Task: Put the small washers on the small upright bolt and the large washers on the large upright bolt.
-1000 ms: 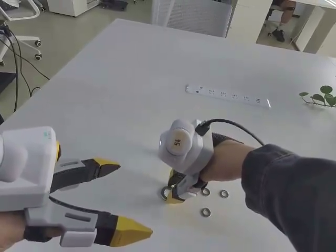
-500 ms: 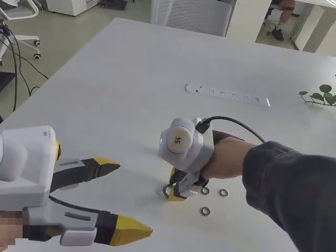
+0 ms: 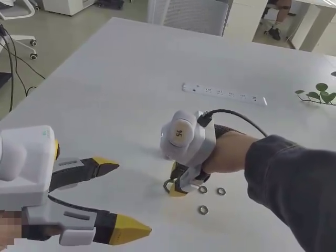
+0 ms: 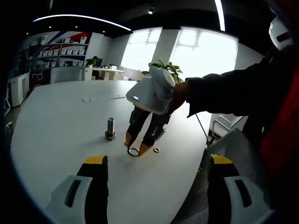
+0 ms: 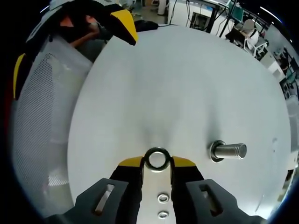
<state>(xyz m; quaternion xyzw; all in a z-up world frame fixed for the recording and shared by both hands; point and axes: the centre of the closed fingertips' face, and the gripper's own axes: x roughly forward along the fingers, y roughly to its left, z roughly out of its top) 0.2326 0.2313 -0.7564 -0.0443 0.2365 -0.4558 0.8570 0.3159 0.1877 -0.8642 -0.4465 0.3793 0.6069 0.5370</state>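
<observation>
My right gripper (image 3: 177,188) points down at the white table (image 3: 121,94), shut on a large washer (image 3: 167,185). In the right gripper view the large washer (image 5: 157,150) sits edge-on between the yellow tips of the right gripper (image 5: 157,161). The large upright bolt (image 5: 228,150) stands just to its right. In the left gripper view the large bolt (image 4: 110,128) stands left of the right gripper (image 4: 138,147) and the large washer (image 4: 133,152). Three small washers (image 3: 202,189) (image 3: 221,191) (image 3: 203,210) lie flat beside it. My left gripper (image 3: 119,198) hovers open at the lower left, holding nothing.
A white power strip (image 3: 224,94) lies across the far middle of the table. Plant leaves (image 3: 319,95) reach in at the right edge. A mesh chair (image 3: 189,16) stands beyond the far table edge. A sleeve (image 3: 294,184) covers the lower right.
The right gripper has risen a little with the large washer held in it. The left gripper has stayed where it was; the head camera shifted slightly.
</observation>
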